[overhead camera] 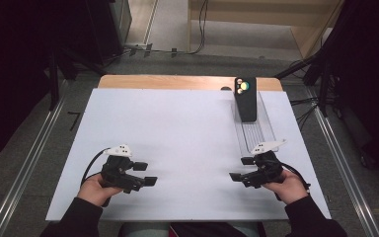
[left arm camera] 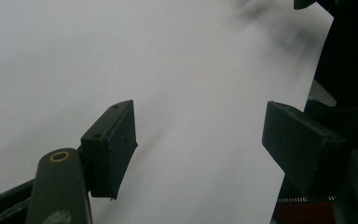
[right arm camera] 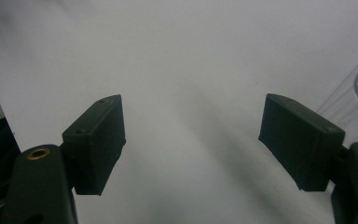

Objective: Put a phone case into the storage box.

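On the white table, the left gripper rests at the near left with its jaws spread apart and nothing between them. The right gripper sits at the near right, likewise released and empty, just beside the near end of a clear plastic tray. A black box stands upright at the tray's far end, well apart from both grippers.
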A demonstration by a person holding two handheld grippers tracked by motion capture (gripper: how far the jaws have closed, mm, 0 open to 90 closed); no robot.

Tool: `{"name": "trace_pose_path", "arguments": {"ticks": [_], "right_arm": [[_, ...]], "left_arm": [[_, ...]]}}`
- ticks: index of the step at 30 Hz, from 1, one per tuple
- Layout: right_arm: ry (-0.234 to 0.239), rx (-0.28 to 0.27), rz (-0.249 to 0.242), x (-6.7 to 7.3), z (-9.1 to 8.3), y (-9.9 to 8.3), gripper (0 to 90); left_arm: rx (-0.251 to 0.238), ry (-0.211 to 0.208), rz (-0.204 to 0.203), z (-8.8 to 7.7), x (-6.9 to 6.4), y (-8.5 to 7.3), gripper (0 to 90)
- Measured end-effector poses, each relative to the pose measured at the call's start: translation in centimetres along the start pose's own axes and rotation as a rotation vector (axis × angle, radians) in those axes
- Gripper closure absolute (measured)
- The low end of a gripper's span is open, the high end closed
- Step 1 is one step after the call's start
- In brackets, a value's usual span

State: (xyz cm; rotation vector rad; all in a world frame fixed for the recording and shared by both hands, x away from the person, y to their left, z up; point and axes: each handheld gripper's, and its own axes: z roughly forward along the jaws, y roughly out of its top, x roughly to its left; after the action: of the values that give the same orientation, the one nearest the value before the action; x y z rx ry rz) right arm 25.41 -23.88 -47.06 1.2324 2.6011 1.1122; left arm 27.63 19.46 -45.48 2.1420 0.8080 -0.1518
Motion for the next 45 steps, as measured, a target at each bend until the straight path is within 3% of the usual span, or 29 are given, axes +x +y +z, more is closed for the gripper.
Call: {"name": "trace_pose_path", "arguments": {"ticks": [20, 45], "right_arm": [[-0.018, 0.011, 0.010, -0.9, -0.5, -1.4, 20.2], [-0.026, 0.015, 0.014, -1.4, -0.3, -1.6, 20.2]], "left_arm": [[0.008, 0.004, -0.004, -0.1, 0.2, -0.3, 26.3], [0.017, -0.002, -0.003, 0.2, 0.3, -0.4, 26.3]]}}
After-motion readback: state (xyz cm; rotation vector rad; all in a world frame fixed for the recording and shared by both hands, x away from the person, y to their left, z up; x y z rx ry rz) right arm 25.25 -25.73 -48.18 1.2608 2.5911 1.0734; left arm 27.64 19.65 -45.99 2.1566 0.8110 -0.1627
